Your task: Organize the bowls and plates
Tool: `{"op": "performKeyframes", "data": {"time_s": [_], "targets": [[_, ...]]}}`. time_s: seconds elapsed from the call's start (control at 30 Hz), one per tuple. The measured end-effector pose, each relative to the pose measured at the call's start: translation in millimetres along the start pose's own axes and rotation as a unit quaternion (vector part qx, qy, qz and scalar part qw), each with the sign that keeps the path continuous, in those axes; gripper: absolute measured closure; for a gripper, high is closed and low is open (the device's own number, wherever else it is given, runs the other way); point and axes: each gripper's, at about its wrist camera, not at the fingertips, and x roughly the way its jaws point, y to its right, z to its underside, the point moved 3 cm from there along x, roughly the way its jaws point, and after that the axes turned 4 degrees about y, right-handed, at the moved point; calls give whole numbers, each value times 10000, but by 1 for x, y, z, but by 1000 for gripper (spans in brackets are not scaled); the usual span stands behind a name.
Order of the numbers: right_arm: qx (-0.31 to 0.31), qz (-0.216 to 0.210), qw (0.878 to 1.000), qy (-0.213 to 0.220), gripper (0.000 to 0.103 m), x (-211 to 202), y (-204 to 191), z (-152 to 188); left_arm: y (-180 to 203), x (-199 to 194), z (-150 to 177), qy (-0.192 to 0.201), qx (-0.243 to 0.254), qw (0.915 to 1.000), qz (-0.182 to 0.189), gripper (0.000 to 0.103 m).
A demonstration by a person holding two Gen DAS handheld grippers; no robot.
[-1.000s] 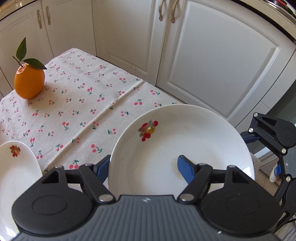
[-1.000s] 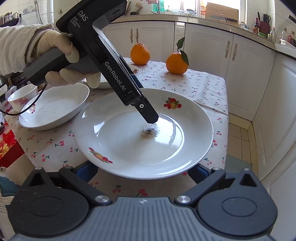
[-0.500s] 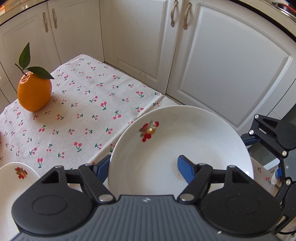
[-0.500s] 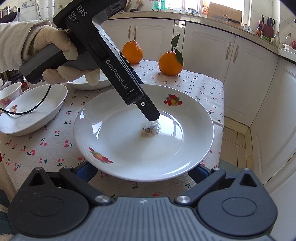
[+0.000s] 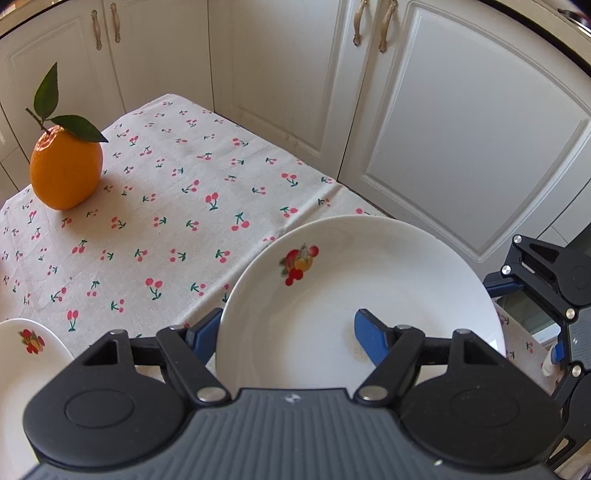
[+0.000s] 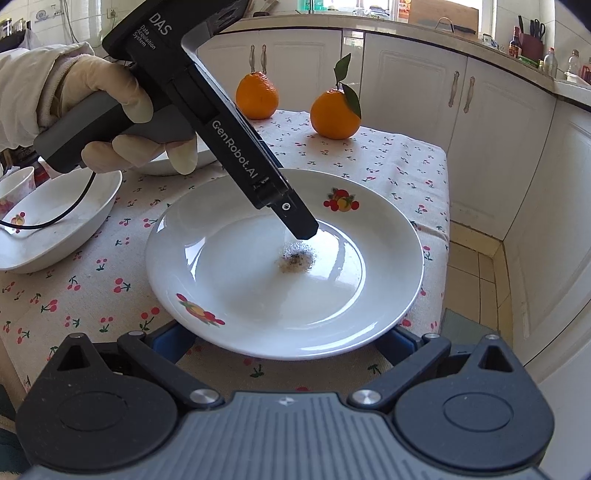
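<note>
while left gripper (image 5: 288,332) pinches the plate (image 5: 369,288) rim beside the orange (image 5: 66,173), right gripper (image 6: 284,343) open beneath; probably lifting, then stacking.

White cabinets (image 5: 461,129), tiled floor (image 6: 476,266), seemingly sunlit window (image 6: 354,3)

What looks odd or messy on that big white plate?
The plate has a speckled dark, gritty smudge at its center, like residue. The left hand-held gripper straddles its rim, one finger inside by the smudge.
</note>
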Motion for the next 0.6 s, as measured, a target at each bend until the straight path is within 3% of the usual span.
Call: {"op": "performKeyframes", "data": {"time_s": [0.33,0.6], "targets": [[161,85,9998,90,0,-34,-12,6,0,-58,1,346,-132,9988,-328,27],[-19,84,9980,623,0,-79,-49,-8,18,-140,26,948,-199,9930,-678,26]]}}
